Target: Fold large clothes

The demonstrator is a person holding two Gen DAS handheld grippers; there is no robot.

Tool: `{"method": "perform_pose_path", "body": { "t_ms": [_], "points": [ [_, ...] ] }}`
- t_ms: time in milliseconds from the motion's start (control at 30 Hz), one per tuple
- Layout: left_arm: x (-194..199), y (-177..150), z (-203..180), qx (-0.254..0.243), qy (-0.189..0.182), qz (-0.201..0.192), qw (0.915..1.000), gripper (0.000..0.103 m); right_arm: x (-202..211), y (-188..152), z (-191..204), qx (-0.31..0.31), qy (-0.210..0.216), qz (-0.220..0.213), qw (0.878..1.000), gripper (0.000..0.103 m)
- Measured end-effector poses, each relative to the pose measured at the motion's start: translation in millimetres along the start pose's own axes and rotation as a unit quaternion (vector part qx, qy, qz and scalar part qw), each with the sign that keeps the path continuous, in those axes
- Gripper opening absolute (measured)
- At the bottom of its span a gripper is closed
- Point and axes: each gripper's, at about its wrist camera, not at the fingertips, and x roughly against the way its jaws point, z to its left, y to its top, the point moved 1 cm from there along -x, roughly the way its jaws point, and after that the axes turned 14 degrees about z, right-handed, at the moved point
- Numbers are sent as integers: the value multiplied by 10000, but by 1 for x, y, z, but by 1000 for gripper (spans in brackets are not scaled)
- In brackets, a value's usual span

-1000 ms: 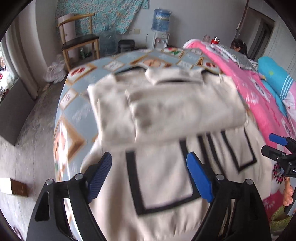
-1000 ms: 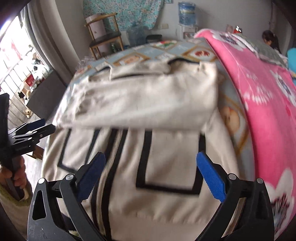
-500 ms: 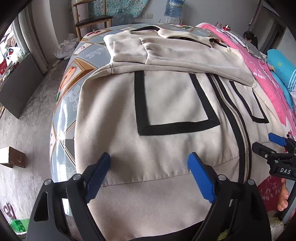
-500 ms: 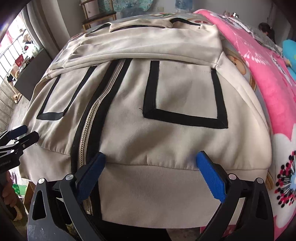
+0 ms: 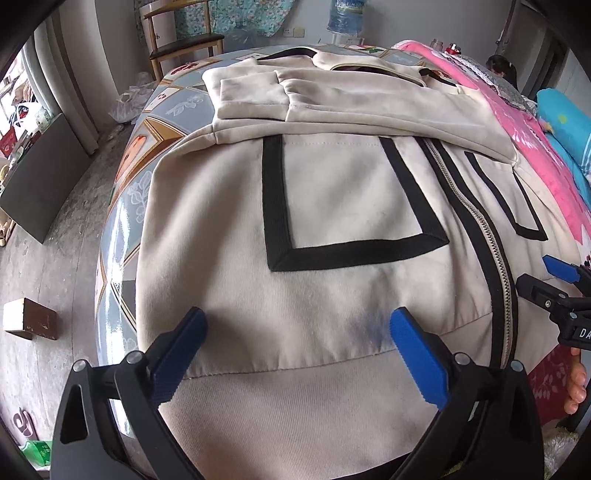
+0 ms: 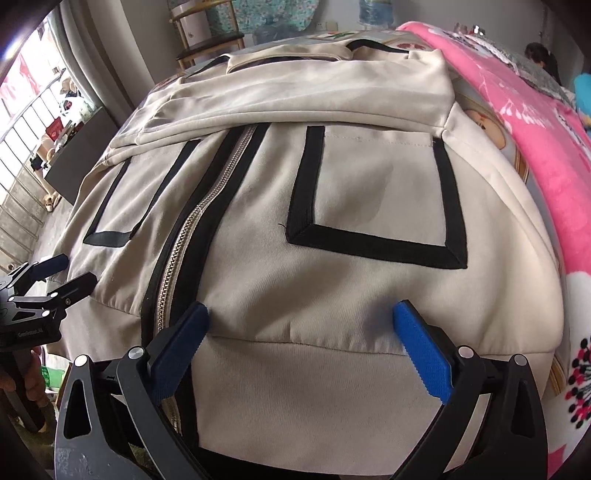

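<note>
A large beige zip jacket [image 5: 332, 192] with black-trimmed pockets lies front up on the bed, both sleeves folded across its chest; it also fills the right wrist view [image 6: 351, 206]. My left gripper [image 5: 295, 325] is open, its blue fingertips pressed against the fabric just above the ribbed hem on the jacket's left half. My right gripper [image 6: 299, 317] is open, its fingertips against the fabric above the hem on the right half, beside the zipper [image 6: 184, 251]. Each gripper shows at the edge of the other's view: the right gripper [image 5: 554, 280] and the left gripper [image 6: 51, 280].
The jacket lies on a patterned blue-grey bedsheet [image 5: 122, 206], next to a pink blanket [image 6: 546, 147]. A wooden chair [image 5: 181, 44] and a water dispenser [image 5: 343, 14] stand at the far wall. A small brown box [image 5: 29, 321] sits on the floor at left.
Both grippers came down and back from over the folded sleeves to the jacket's bottom hem, and now press on the fabric there. Both stayed open.
</note>
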Motion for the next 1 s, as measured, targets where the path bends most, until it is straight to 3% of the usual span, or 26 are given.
{"method": "perform_pose_path", "body": {
  "t_ms": [433, 1000],
  "points": [
    [-2, 10, -2, -286, 41, 429, 9987, 98, 0, -2, -1, 227, 55, 101, 9997, 97],
    [-2, 7, -3, -432, 40, 236, 9988, 98, -2, -1, 3, 202, -85, 52, 9997, 97]
  ]
}}
